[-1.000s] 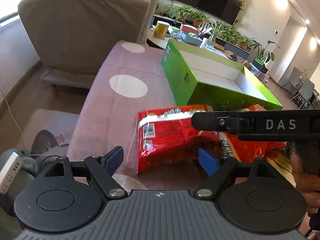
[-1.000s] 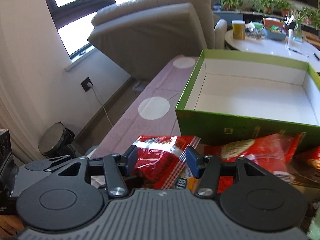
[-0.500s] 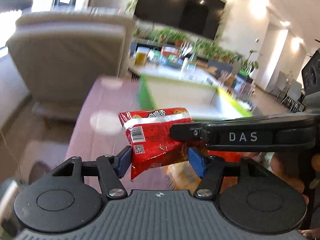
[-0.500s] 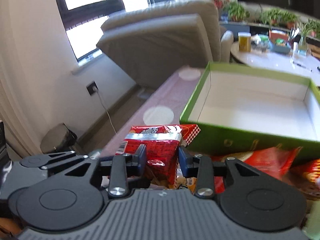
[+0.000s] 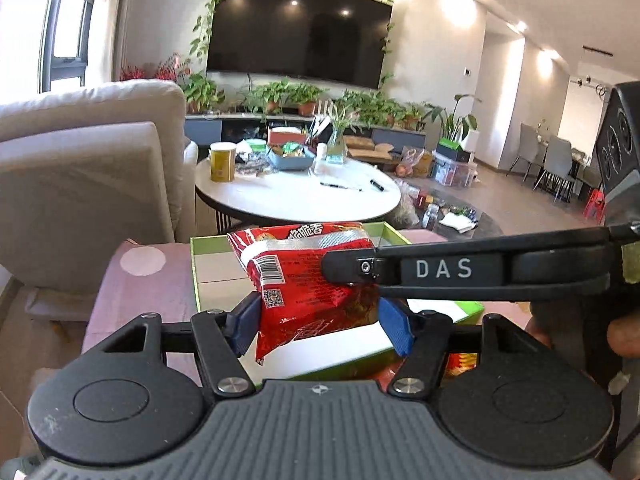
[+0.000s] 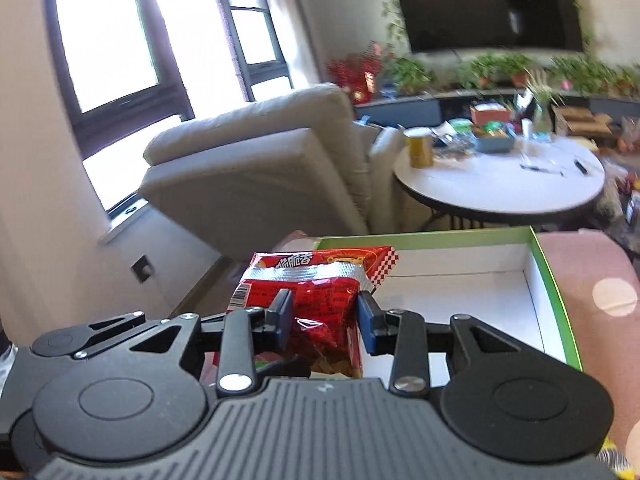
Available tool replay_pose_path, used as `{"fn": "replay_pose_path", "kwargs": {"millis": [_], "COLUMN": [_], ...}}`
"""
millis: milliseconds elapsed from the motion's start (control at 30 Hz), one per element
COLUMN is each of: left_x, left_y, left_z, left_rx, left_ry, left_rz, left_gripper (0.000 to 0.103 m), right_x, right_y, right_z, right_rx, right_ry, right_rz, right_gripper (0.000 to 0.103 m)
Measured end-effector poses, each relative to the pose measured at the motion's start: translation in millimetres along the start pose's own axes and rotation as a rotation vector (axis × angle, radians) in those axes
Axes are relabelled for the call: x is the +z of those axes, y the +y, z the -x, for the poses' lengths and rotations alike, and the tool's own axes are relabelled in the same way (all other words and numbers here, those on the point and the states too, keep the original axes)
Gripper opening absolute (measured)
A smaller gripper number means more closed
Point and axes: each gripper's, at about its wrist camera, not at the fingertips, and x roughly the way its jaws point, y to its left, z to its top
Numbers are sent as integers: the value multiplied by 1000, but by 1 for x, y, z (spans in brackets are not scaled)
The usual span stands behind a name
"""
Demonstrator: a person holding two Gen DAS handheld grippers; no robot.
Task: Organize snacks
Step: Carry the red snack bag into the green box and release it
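Note:
A red snack bag [image 5: 304,276] hangs in the air over the near edge of the green box [image 5: 194,272], which has a white inside. Both grippers hold it. My left gripper [image 5: 320,324] is shut on its lower part. My right gripper [image 6: 324,316] is shut on the same red snack bag [image 6: 316,284], and one right finger [image 5: 440,268] marked DAS crosses the left wrist view. In the right wrist view the green box [image 6: 552,276] lies just behind the bag. More red snack packs [image 5: 460,360] lie low on the right, mostly hidden.
The box sits on a pink dotted bench [image 5: 140,280]. A beige armchair [image 5: 80,184] stands behind on the left. A round white table [image 5: 296,192] with a yellow can, a bowl and pens stands beyond the box.
Both grippers have lifted the red bag off the bench and carried it up toward the green box. The left gripper closed on it about a second ago.

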Motion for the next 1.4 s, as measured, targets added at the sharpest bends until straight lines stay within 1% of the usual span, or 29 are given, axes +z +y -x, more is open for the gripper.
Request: {"fn": "replay_pose_path", "kwargs": {"millis": [100, 267, 467, 533, 600, 700, 767, 833, 867, 933, 967, 1033, 1167, 1300, 1400], "left_x": [-3, -12, -26, -28, -29, -28, -30, -34, -36, -39, -39, -39, -39, -39, -40], "left_y": [2, 9, 10, 11, 9, 6, 2, 0, -1, -6, -7, -6, -8, -13, -17], "left_z": [-23, -44, -49, -44, -39, -33, -27, -22, -18, -10, -8, -2, 16, 35, 51], "left_rx": [14, 35, 78, 83, 83, 84, 99, 93, 90, 111, 123, 121, 125, 129, 140], "left_ry": [35, 95, 166, 157, 155, 162, 162, 164, 155, 142, 146, 148, 120, 93, 67], "left_rz": [-15, -3, 4, 22, 11, 4, -7, -13, -17, -47, -52, -30, 2, 11, 17], "left_gripper": [59, 59, 60, 60, 61, 65, 65, 66, 68, 69, 69, 69, 70, 71, 75], "right_x": [1, -8, -21, -26, -30, -29, -29, -30, -32, -29, -29, -29, -30, -28, -29], "right_y": [-14, -30, -29, -29, -27, -24, -21, -21, -21, -19, -17, -11, -5, -5, -2], "right_z": [-19, -42, -60, -62, -61, -57, -56, -55, -54, -52, -50, -45, -30, -13, 6], "right_rx": [-13, -25, -21, -14, 2, 1, -1, -1, 13, 35, 37, 34, 35, 76, 74], "right_ry": [19, 77, 164, 195, 210, 209, 223, 231, 238, 240, 233, 223, 192, 180, 140], "right_rz": [-50, -101, -125, -133, -136, -131, -117, -117, -125, -135, -129, -104, -84, -114, -92], "right_gripper": [80, 80, 80, 80, 80, 80, 80, 80, 80, 80, 81, 81, 81, 81, 81]}}
